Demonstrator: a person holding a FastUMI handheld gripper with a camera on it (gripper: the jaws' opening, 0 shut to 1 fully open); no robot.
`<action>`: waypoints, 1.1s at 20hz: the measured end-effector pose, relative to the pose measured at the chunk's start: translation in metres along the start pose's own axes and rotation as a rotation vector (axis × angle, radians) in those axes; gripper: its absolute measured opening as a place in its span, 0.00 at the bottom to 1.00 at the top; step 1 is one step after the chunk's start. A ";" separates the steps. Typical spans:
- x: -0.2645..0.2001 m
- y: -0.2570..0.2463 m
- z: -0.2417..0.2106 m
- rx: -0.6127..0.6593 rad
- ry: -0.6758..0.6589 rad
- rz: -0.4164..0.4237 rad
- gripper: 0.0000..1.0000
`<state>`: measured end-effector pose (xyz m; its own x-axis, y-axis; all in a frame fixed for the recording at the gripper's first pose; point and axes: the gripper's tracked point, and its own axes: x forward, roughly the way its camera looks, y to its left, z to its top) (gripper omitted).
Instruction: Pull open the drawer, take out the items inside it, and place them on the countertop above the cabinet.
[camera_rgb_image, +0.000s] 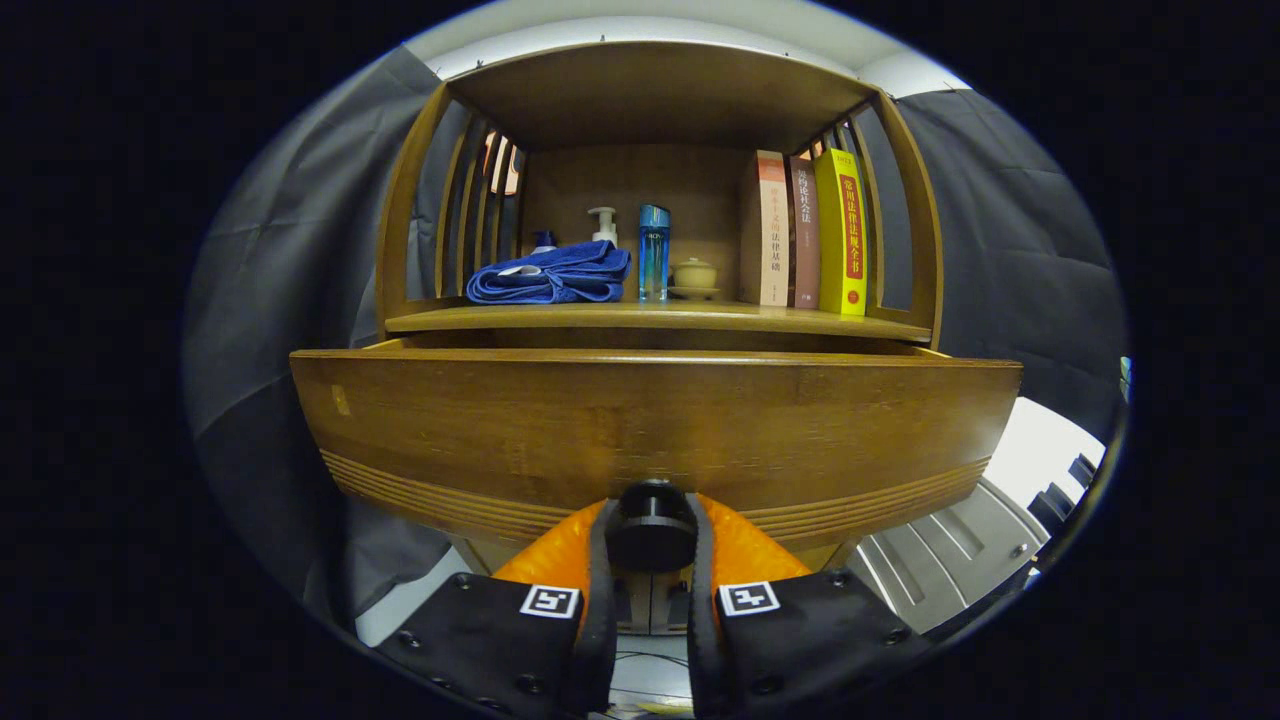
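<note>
**Gripper clamped on the drawer knob**

Gripper view: three upright books (805, 232) at the far right of the countertop (660, 317) carry Chinese spine titles, too small to read surely. The gripper (651, 530) is narrow, both fingers pressing the round dark knob (651, 522) of the wide brown wooden drawer (655, 425), which juts near. A folded blue towel (552, 273) lies far left.
</note>
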<state>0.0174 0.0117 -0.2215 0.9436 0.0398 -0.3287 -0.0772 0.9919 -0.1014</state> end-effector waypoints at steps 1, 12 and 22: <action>-0.004 0.000 0.000 -0.001 0.001 0.001 0.37; -0.027 0.002 -0.012 0.020 0.006 0.005 0.37; -0.028 0.004 -0.011 0.021 -0.001 0.028 0.50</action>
<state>-0.0132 0.0131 -0.2231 0.9417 0.0674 -0.3297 -0.0965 0.9927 -0.0727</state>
